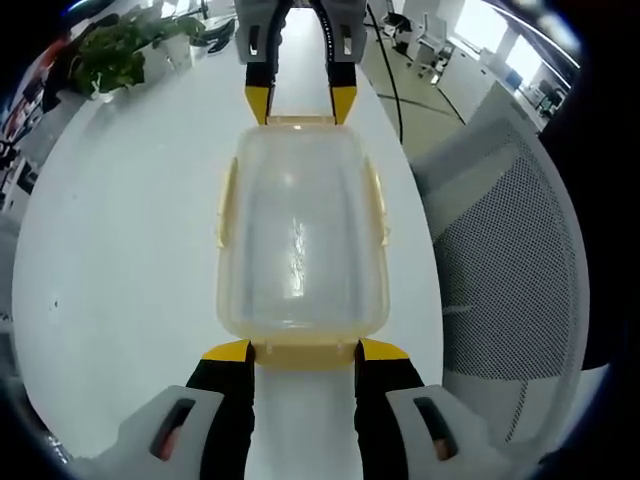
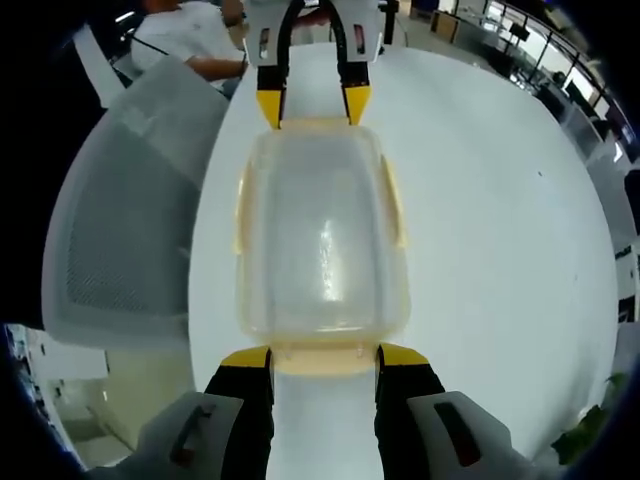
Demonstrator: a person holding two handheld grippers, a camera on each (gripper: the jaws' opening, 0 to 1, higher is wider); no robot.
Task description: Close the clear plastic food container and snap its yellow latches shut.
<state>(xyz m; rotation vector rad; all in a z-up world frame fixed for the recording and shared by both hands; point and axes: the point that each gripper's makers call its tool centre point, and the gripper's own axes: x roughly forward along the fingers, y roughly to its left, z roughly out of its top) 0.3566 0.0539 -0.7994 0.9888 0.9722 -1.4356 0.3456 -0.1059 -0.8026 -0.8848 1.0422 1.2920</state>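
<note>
The clear plastic container [image 1: 300, 230] [image 2: 320, 240] lies on the white table [image 1: 130, 230] with its lid resting on top. Yellow side latches [image 1: 226, 205] [image 2: 395, 205] run along both long edges. My left gripper [image 1: 306, 350] is open at one short end, its yellow-tipped jaws flanking the yellow end latch [image 1: 305, 357]. The right gripper [image 2: 325, 357] is open at the opposite end, its jaws either side of that end latch [image 2: 325, 362]. Each gripper faces the other across the container: right gripper [image 1: 300, 100], left gripper [image 2: 313, 105]. Whether the jaws touch the latches I cannot tell.
A grey mesh office chair [image 1: 510, 260] [image 2: 120, 230] stands close to the table edge beside the container. A potted plant [image 1: 115, 50] sits at the table's far corner. A seated person in white [image 2: 185, 40] is beyond the table. Bare tabletop [image 2: 500, 230] spreads on the other side.
</note>
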